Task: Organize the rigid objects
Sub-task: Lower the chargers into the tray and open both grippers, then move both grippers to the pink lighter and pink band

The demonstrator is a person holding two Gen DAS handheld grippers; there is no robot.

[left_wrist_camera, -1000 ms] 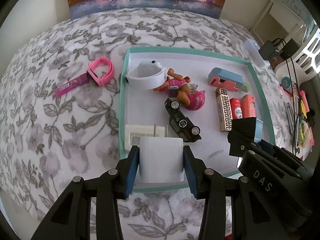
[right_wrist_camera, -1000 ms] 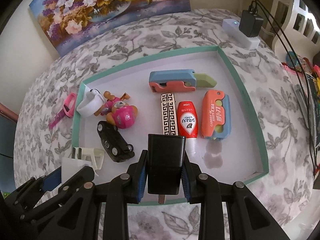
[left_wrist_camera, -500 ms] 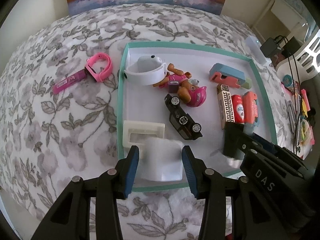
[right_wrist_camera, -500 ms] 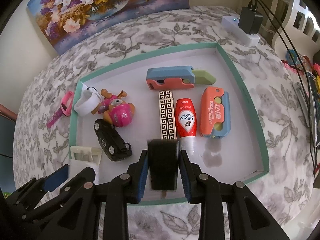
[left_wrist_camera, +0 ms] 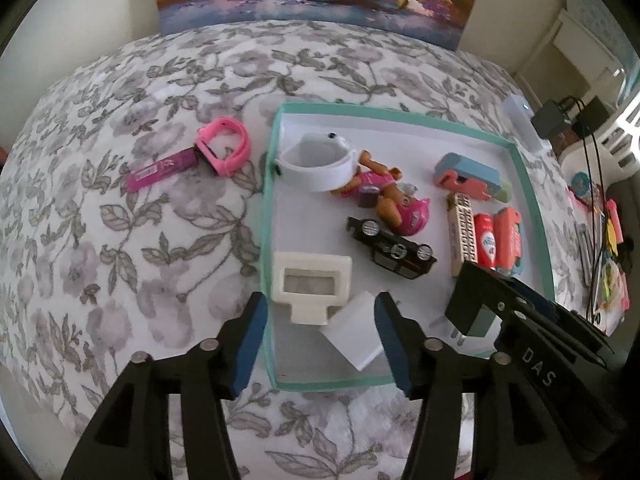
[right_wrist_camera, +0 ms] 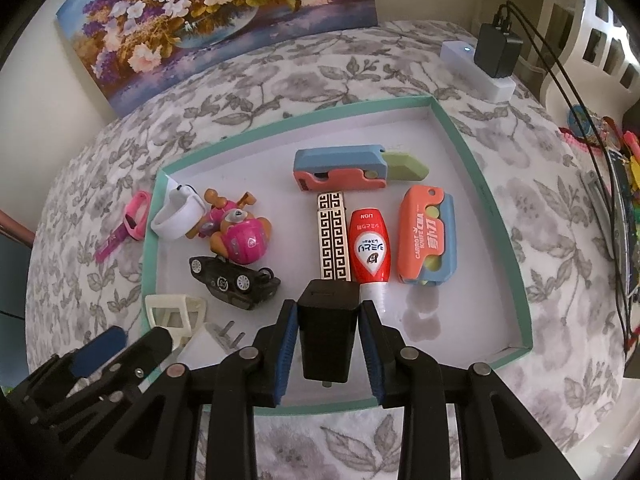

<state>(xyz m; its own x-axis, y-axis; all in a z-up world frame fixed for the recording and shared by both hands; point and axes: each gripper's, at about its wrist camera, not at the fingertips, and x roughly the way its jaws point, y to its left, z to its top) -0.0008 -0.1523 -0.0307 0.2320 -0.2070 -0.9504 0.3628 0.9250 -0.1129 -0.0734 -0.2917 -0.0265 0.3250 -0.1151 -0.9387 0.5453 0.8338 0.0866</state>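
Note:
A teal-rimmed tray (left_wrist_camera: 266,220) lies on a flowered bedspread. My left gripper (left_wrist_camera: 320,340) hangs over the tray's near left corner with its jaws opening. The white charger (left_wrist_camera: 356,334) lies tilted on the tray floor between them, free of the left pad and close to the right finger (left_wrist_camera: 390,336). My right gripper (right_wrist_camera: 329,340) is near the tray's front edge (right_wrist_camera: 484,184), jaws also opening. The black charger (right_wrist_camera: 328,332) stands between them, prongs down, with the pads just off its sides. It also shows in the left wrist view as the black charger (left_wrist_camera: 476,300).
The tray holds a cream frame (left_wrist_camera: 312,280), black toy car (right_wrist_camera: 234,282), pink pup figure (right_wrist_camera: 236,232), white band (left_wrist_camera: 318,164), patterned lighter (right_wrist_camera: 332,240), red tube (right_wrist_camera: 370,246) and two carrot knives (right_wrist_camera: 426,240). A pink watch (left_wrist_camera: 224,146) lies outside. Power strip (right_wrist_camera: 478,70) and cables sit far right.
My left gripper has opened and let go of the white charger, which now lies tilted in the tray. The black charger has sunk toward the tray floor and the right jaws have parted slightly.

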